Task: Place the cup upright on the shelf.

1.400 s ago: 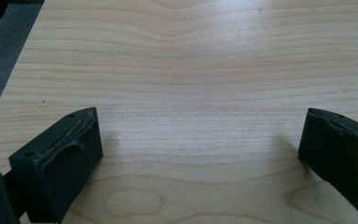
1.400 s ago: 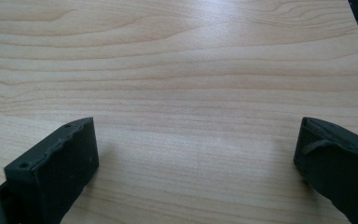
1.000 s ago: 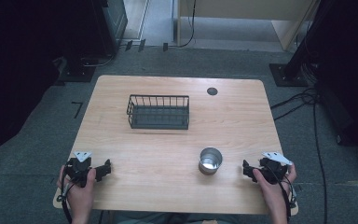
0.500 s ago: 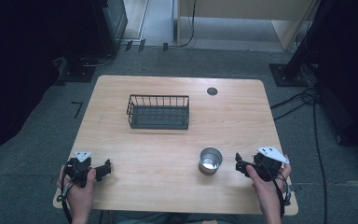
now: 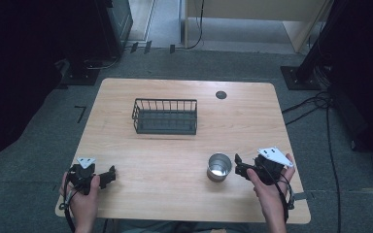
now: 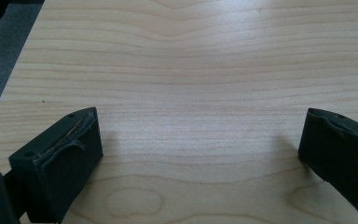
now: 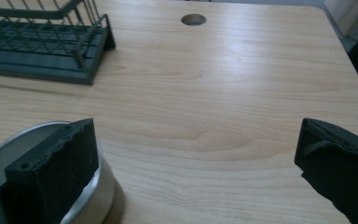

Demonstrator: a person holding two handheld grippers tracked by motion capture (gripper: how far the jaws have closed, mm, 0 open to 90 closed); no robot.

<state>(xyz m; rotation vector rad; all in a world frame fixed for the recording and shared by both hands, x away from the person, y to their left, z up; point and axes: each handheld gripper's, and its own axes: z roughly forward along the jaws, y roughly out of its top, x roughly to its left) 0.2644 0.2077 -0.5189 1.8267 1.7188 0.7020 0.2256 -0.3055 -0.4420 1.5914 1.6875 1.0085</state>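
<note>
The right hand-held gripper (image 5: 239, 167) hovered with jaws spread wide just beside the metal cup (image 5: 219, 166) near the table's (image 5: 175, 160) front edge, while the left hand-held gripper (image 5: 108, 175), jaws also spread apart, sat at the front left corner, well apart from the wire basket (image 5: 165, 116).
</note>
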